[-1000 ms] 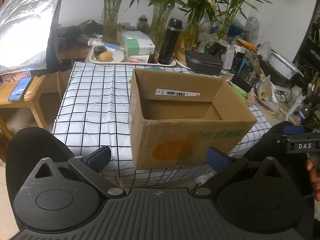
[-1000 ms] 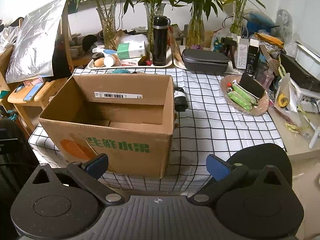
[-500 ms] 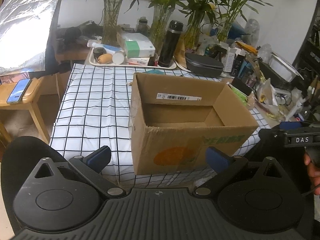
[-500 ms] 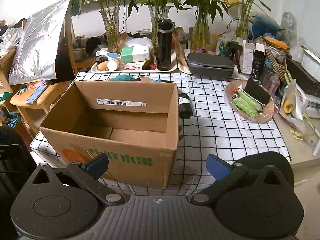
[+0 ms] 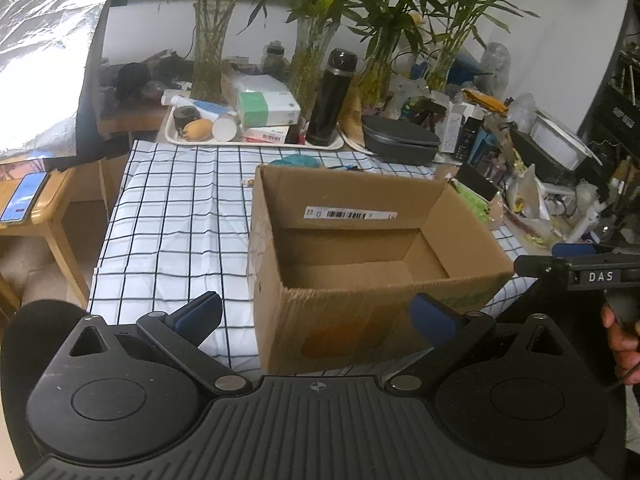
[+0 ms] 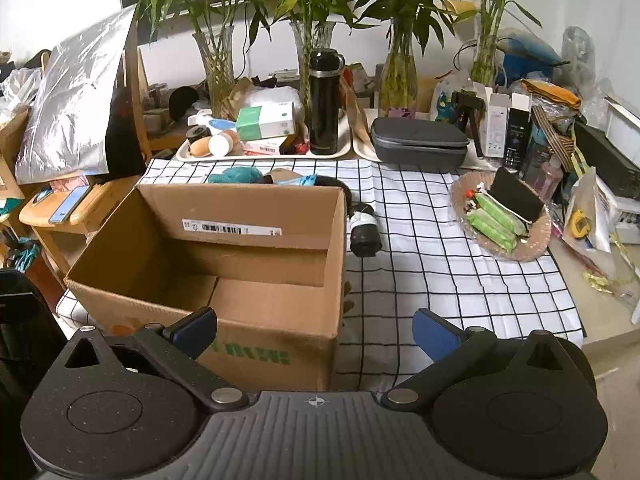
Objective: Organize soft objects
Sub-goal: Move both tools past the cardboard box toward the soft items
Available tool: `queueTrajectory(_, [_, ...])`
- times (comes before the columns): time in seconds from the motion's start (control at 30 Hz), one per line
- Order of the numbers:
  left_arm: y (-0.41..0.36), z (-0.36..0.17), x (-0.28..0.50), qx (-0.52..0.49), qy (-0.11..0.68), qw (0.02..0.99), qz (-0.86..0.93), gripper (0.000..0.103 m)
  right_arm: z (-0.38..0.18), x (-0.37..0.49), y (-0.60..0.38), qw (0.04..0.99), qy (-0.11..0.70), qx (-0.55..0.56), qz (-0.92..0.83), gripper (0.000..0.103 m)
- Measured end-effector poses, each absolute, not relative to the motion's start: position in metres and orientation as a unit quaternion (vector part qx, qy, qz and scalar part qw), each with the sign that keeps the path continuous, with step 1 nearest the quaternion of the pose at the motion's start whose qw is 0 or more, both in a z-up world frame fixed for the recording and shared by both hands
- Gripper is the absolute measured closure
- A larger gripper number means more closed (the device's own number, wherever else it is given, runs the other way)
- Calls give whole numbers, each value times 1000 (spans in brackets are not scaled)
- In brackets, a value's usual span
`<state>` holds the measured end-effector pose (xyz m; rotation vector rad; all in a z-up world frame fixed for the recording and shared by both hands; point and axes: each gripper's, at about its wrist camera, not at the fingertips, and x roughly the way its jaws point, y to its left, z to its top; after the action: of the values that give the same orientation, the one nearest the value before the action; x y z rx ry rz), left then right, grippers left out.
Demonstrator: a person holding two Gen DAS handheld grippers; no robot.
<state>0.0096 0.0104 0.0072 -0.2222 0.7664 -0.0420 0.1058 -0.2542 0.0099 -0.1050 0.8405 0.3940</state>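
Note:
An open cardboard box (image 5: 360, 248) (image 6: 224, 256) stands on the checked tablecloth (image 5: 176, 216) (image 6: 432, 280), and nothing shows inside it. Behind its far wall lie a teal fluffy object (image 6: 232, 175) (image 5: 298, 160), a light blue soft piece (image 6: 300, 179) and a black soft thing (image 6: 332, 181). A black roll with a white label (image 6: 364, 229) lies right of the box. My left gripper (image 5: 316, 316) is open before the box's near wall. My right gripper (image 6: 316, 330) is open above the box's near right corner. The right gripper's body (image 5: 580, 276) shows at the left view's right edge, held by a hand (image 5: 622, 340).
Trays (image 6: 260, 154) with bottles, a black flask (image 6: 324, 104) and boxes line the table's back, with glass vases of bamboo (image 6: 216, 68) behind. A grey case (image 6: 418, 144) and a plate of green packets (image 6: 500, 220) sit right. A wooden side table with a phone (image 5: 24, 196) stands left.
Both grippers have risen and moved in toward the box, so I see further down into it and the soft objects behind it now show. Both remain open.

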Motion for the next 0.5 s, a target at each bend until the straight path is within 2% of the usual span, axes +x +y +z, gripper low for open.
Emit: queueTrajectory(0.5, [12,24,34,-96,343,935,4,0,30,136,-265,916,340,-32,209,0])
